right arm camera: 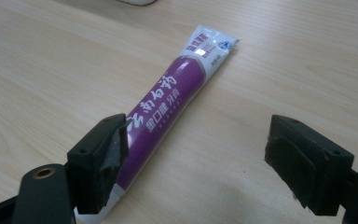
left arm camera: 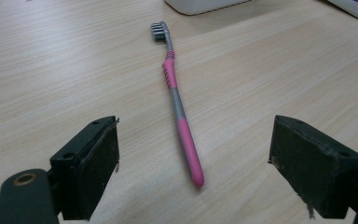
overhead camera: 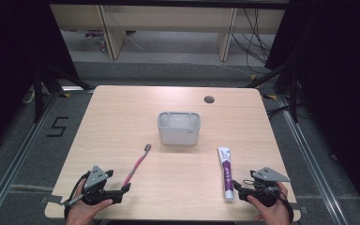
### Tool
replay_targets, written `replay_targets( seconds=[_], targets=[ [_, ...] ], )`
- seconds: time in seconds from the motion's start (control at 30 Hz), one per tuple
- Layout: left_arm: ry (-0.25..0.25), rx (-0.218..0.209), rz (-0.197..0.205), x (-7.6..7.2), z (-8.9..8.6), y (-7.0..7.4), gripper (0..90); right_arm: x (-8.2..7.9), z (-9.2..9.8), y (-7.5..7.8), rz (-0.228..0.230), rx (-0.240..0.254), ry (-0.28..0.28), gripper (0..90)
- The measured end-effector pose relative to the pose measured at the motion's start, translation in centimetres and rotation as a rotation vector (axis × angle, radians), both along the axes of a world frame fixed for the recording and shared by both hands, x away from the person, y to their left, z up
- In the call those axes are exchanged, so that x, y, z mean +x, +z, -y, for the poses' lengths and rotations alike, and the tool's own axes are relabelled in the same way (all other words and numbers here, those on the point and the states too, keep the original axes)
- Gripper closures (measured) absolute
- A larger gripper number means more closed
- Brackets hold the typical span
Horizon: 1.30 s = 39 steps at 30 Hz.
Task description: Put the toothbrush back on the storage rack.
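Observation:
A pink and grey toothbrush (overhead camera: 137,164) lies flat on the table, bristle end toward the cup. In the left gripper view the toothbrush (left arm camera: 179,109) runs away from the jaws, its handle tip between them. My left gripper (overhead camera: 122,192) (left arm camera: 193,163) is open at the front left edge. A white and purple toothpaste tube (overhead camera: 225,172) lies at the front right. In the right gripper view the tube (right arm camera: 168,105) passes by the left jaw. My right gripper (overhead camera: 238,190) (right arm camera: 196,158) is open beside the tube's near end. A white rectangular cup (overhead camera: 178,127) stands mid-table.
The wooden table (overhead camera: 122,117) has a round cable hole (overhead camera: 209,99) at the back right. Dark floor with rails surrounds it, and a "5" mark (overhead camera: 56,126) lies on the floor to the left. The cup's base (left arm camera: 200,5) shows at the top of the left gripper view.

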<state>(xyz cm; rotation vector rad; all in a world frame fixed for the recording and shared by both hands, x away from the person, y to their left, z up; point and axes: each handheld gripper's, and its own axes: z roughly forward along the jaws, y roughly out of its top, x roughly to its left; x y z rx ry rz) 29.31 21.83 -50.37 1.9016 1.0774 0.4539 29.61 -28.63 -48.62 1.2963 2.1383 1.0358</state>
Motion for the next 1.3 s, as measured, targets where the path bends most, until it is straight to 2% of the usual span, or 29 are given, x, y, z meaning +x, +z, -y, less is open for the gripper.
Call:
replay_targets(
  seconds=[0.2, 0.33, 0.37, 0.4, 0.5, 0.53, 0.7, 0.73, 0.77, 0.9, 0.93, 0.97, 1.0, 1.13, 1.3],
  targets=[
    [0.014, -0.012, -0.01, 0.0, 0.0, -0.1, 15.2, 0.0, 0.1, -0.1, -0.025, 0.007, -0.013, 22.4],
    [0.01, -0.012, -0.03, 0.1, 0.0, -0.2, 15.3, -0.1, 0.2, 0.1, -0.012, 0.006, -0.017, 24.3],
    [0.011, -0.005, -0.037, 0.1, 0.0, -0.2, 15.6, 0.1, 0.3, 0.1, 0.016, -0.008, -0.007, 24.5],
    [0.011, 0.008, -0.05, 0.2, 0.0, -0.3, 15.9, -0.1, 0.3, 0.2, -0.005, 0.004, -0.021, 24.7],
    [0.006, 0.004, -0.052, 0.2, 0.2, -0.4, 16.1, -0.1, 0.3, 0.1, -0.005, 0.004, -0.018, 24.8],
    [0.003, 0.016, -0.056, 0.2, 0.1, -0.3, 16.1, -0.1, 0.3, 0.1, -0.005, 0.004, -0.018, 24.8],
    [-0.003, -0.004, -0.06, 0.6, 0.4, -0.3, 17.3, 0.0, 0.3, 0.2, 0.0, 0.005, -0.022, 24.8],
    [-0.011, 0.008, -0.063, 0.8, 0.6, -0.3, 17.3, 0.0, -0.1, 0.1, -0.026, 0.026, -0.048, 24.8],
    [-0.011, 0.008, -0.063, 0.8, 0.6, -0.3, 17.3, 0.1, 0.2, 0.1, -0.002, 0.002, -0.03, 24.7],
    [-0.019, 0.028, -0.066, 1.2, 0.9, -0.4, 20.6, 0.1, 0.1, 0.1, -0.007, 0.003, -0.019, 24.7],
    [-0.034, 0.043, -0.077, 1.5, 0.8, -0.3, 21.1, 0.1, 0.1, 0.1, 0.001, 0.003, -0.02, 24.7],
    [-0.045, 0.053, -0.074, 1.7, 0.7, -0.2, 20.8, 0.1, 0.1, 0.1, -0.006, 0.004, -0.024, 24.7],
    [-0.039, 0.043, -0.074, 1.8, 0.9, -0.2, 20.7, 0.1, 0.2, 0.1, -0.007, 0.006, -0.023, 24.7],
    [-0.062, 0.074, -0.094, 2.5, 1.1, 0.1, 20.5, 0.2, 0.2, 0.1, -0.005, 0.012, -0.019, 24.7],
    [-0.069, 0.093, -0.083, 3.1, 1.3, 0.6, 22.3, 0.2, 0.2, 0.1, -0.006, 0.013, -0.019, 24.7]
  ],
)
